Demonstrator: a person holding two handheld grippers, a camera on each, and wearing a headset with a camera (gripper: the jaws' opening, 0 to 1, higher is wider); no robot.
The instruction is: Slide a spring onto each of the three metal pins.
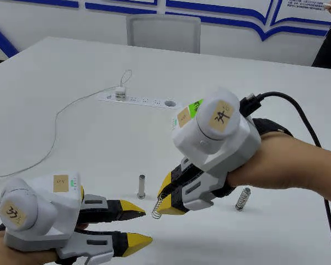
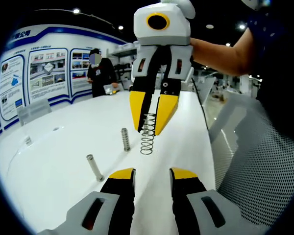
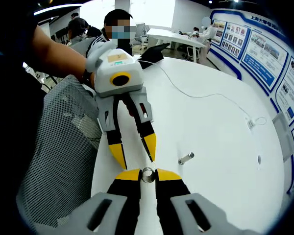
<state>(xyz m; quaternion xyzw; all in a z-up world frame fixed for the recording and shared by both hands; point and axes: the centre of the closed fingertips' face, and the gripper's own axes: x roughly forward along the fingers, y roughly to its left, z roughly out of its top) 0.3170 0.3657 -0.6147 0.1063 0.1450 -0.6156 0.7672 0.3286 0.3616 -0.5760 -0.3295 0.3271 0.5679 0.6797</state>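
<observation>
My right gripper (image 1: 166, 203) is shut on a small steel spring (image 1: 156, 210), which hangs from its yellow tips just above the white table (image 1: 71, 132). In the left gripper view that spring (image 2: 147, 135) dangles between the right gripper's tips. In the right gripper view, the spring (image 3: 147, 175) is end-on between my own tips. A bare metal pin (image 1: 142, 186) stands just left of it. Another pin with a spring (image 1: 243, 199) on it stands to the right. My left gripper (image 1: 139, 225) is open at the lower left, pointing at the spring, nothing in it.
A white power strip (image 1: 139, 100) with a plug and thin cable (image 1: 55, 124) lies further back on the table. A grey chair (image 1: 163, 33) stands behind the far edge. A mesh chair back (image 3: 63, 142) is beside the table's near edge.
</observation>
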